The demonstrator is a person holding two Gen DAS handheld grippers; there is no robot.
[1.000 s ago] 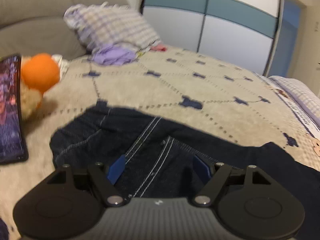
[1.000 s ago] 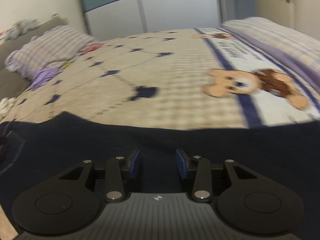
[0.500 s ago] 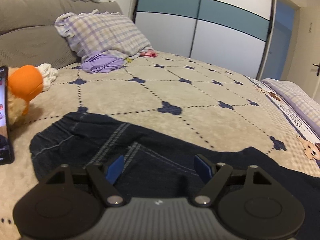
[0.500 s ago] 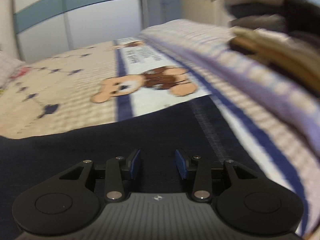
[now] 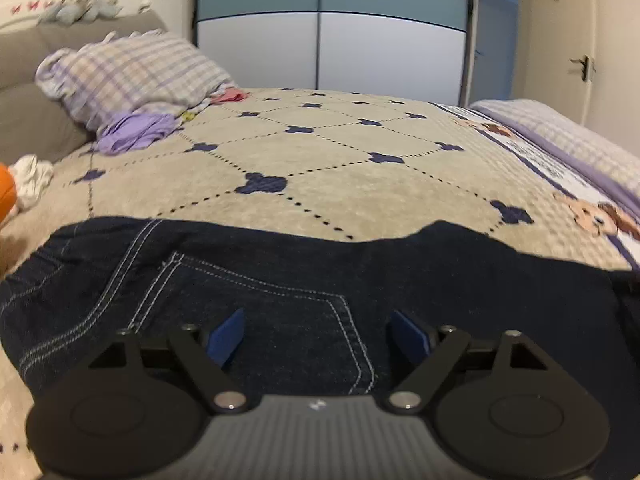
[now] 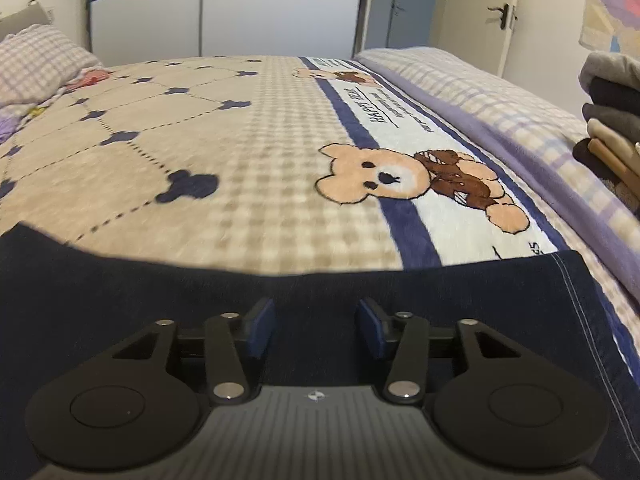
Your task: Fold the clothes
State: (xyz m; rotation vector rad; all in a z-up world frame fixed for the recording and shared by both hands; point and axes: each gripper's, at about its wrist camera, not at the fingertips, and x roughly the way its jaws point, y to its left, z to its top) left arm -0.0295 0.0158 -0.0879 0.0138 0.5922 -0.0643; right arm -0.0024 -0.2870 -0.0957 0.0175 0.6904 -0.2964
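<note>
Dark blue jeans (image 5: 280, 280) lie flat across the near part of the bed, waistband at the left and white stitching around a back pocket. My left gripper (image 5: 318, 336) hangs just above that pocket, its jaws opening wide, nothing between the blue pads. In the right wrist view the leg end of the jeans (image 6: 160, 292) spreads below my right gripper (image 6: 316, 326), hem at the right. Its jaws are opening too, and the pads press on nothing.
A beige quilt (image 5: 340, 168) with navy motifs covers the bed. A checked pillow (image 5: 132, 72) and purple cloth (image 5: 136, 136) lie at the far left. A stack of folded clothes (image 6: 612, 120) sits at the right edge. A wardrobe (image 5: 332, 40) stands behind.
The left gripper shifted right along the jeans, from the side seam to the back pocket, and spread wider. The right gripper swung right, then back left, and its jaws widened.
</note>
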